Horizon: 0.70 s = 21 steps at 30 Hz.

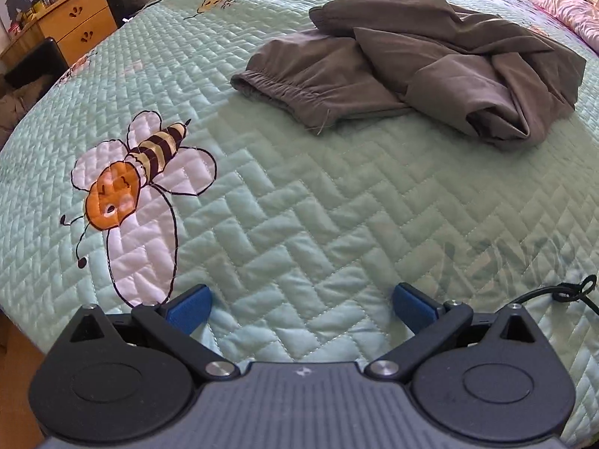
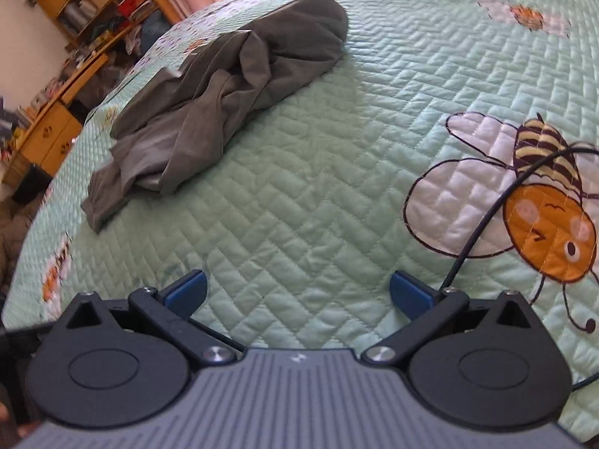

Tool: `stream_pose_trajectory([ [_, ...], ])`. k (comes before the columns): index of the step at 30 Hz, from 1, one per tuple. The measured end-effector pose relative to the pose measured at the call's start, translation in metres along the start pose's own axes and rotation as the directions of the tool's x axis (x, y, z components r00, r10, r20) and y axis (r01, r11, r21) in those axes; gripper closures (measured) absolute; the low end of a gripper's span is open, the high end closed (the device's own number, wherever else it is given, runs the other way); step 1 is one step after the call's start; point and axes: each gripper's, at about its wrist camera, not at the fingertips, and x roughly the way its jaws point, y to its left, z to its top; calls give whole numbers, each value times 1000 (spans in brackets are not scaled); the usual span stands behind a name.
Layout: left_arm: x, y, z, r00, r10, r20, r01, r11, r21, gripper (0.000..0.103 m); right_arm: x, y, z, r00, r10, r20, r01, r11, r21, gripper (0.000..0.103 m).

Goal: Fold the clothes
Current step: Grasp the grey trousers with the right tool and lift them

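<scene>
Folding looks unstarted: both grippers, left (image 1: pixel 301 308) and right (image 2: pixel 297 293), hover with jaws apart and empty over the bed (image 1: pixel 299 205), and next should reach the crumpled trousers (image 1: pixel 411 71) and spread them flat.

- The bed (image 1: pixel 318 194) fills most of both views, covered by a pale green quilted bedspread stitched in a herringbone pattern
- Cartoon bees are printed on the bedspread: a large one (image 1: pixel 127 187) at the left of the left wrist view, another (image 2: pixel 543 205) at the right of the right wrist view
- A crumpled grey-green garment (image 1: pixel 411 71) lies on the bedspread, upper right in the left view, upper left (image 2: pixel 224 93) in the right view; an elastic hem shows at its near edge
- A thin black cable (image 2: pixel 483 224) crosses the bee at the right of the right view
</scene>
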Motion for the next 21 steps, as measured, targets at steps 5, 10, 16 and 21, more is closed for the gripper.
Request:
stream_pose_trajectory([
  [5, -4, -3, -6, 999, 21, 46, -22, 1000, 20, 0, -1, 14, -25, 996, -48, 75, 63, 977, -204, 0],
  [10, -25, -2, -1, 992, 8, 127, -12, 1000, 26, 7, -13, 29, -6, 995, -4, 102, 25, 979, -204, 5],
  [16, -36, 10, 27, 972, 101, 212, -99, 995, -24, 2, -9, 72, 56, 937, -32, 347, 170, 912, -373, 4],
  [21, -20, 7, 46, 958, 170, 233, -167, 985, -36, 2, 51, 103, 109, 912, -90, 401, 270, 867, -419, 19],
])
